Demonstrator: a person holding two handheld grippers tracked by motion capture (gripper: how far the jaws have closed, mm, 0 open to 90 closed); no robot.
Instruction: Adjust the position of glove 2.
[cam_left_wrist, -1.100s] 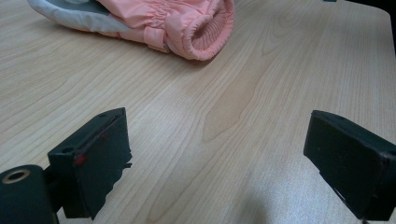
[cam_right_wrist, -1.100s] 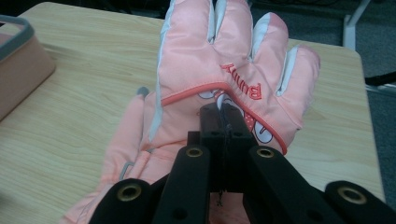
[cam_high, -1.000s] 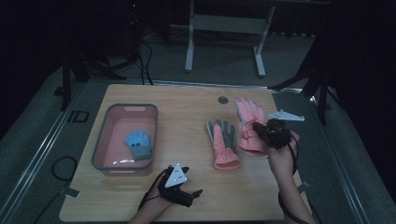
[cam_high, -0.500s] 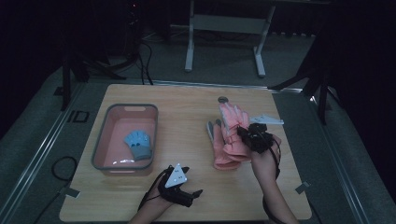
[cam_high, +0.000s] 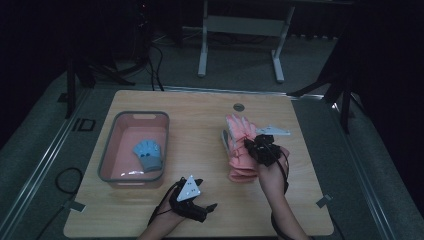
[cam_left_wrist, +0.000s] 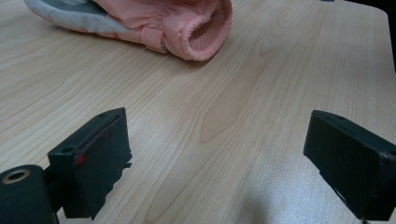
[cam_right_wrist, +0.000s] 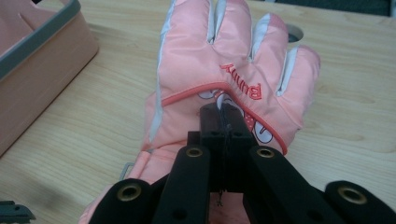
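Materials and surface finishes on the work table

Pink glove (cam_right_wrist: 224, 79): slightly shiny smooth cloth; table (cam_left_wrist: 233, 107): pale matt wood grain; tub (cam_high: 107, 165), nine o'clock: smooth plastic; gripper pads (cam_left_wrist: 100, 154): matt black.

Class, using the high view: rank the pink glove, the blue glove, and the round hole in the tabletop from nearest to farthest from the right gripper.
1. Pink glove: under the right gripper, pinched in its jaws.
2. Round hole: beyond the glove, near the table's far edge.
3. Blue glove: far left, inside the pink bin.
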